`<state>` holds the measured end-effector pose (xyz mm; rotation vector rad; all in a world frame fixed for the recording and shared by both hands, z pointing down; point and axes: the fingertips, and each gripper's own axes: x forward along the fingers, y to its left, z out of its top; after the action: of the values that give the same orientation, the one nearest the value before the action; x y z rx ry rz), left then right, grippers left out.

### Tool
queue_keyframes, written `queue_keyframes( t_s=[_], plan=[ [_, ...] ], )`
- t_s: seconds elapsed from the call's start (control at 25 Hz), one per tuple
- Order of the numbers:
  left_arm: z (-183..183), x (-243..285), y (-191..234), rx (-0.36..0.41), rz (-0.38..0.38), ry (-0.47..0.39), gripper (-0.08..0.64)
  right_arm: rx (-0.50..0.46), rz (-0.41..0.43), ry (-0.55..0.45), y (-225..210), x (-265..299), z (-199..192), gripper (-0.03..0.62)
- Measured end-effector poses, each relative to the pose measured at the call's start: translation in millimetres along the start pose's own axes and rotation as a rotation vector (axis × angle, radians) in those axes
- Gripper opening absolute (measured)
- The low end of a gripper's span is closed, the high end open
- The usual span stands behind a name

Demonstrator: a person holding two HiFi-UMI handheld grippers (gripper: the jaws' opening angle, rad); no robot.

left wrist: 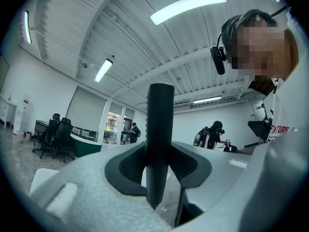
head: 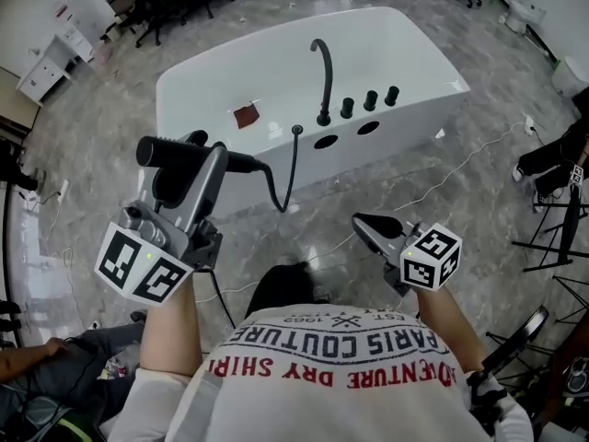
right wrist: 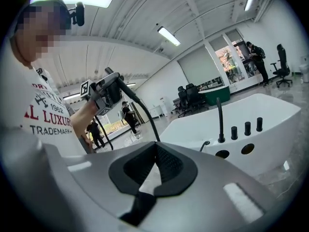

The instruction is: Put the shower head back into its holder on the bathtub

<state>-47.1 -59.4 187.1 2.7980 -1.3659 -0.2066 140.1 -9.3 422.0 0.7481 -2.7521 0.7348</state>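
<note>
One black shower head sits clamped in my left hand-held gripper, near me and well apart from the white bathtub on the far side. Its hose trails to the tub deck beside the spout. Right hand-held gripper is clenched on nothing. Judgement: carry across slowly, keep slack in the hose, align the handle before lowering. Which deck fitting is the holder, I cannot tell.
</note>
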Motion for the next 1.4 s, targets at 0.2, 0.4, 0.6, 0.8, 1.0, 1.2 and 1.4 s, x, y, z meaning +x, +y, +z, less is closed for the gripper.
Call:
queue_keyframes(
  t_s=[0.2, 0.4, 0.6, 0.8, 1.0, 1.2, 1.4],
  plan=[
    [5.1, 9.8, 14.9, 0.011, 0.005, -0.014, 0.133, 0.048, -0.002, 0.000, -12.8, 2.0, 0.8, 0.003],
    [5.8, 27.8, 35.2, 0.035, -0.008, -0.034, 0.133, -0.005, -0.034, 0.043, -28.2, 13.5, 1.9, 0.003],
    [-24.0, 42.7, 66.6, 0.017, -0.003, 0.021, 0.133, -0.032, -0.013, 0.105, -29.8, 52.9, -5.7, 0.005],
    [-55.0, 45.7, 95.8, -0.036, -0.004, 0.084, 0.133, -0.082, 0.034, 0.192, -28.4, 113.1, -28.5, 0.005],
    [-45.9, 59.6, 113.4, -0.046, -0.069, 0.083, 0.133, -0.079, 0.150, 0.242, -26.0, 180.3, -43.7, 0.053],
    [-24.6, 81.7, 124.7, -0.033, -0.136, 0.077, 0.133, -0.122, 0.202, 0.251, -36.0, 246.1, -53.9, 0.199],
    [-13.3, 94.3, 121.6, -0.014, -0.215, 0.081, 0.133, -0.160, 0.163, 0.343, -57.6, 296.2, -90.0, 0.213]
  ],
)
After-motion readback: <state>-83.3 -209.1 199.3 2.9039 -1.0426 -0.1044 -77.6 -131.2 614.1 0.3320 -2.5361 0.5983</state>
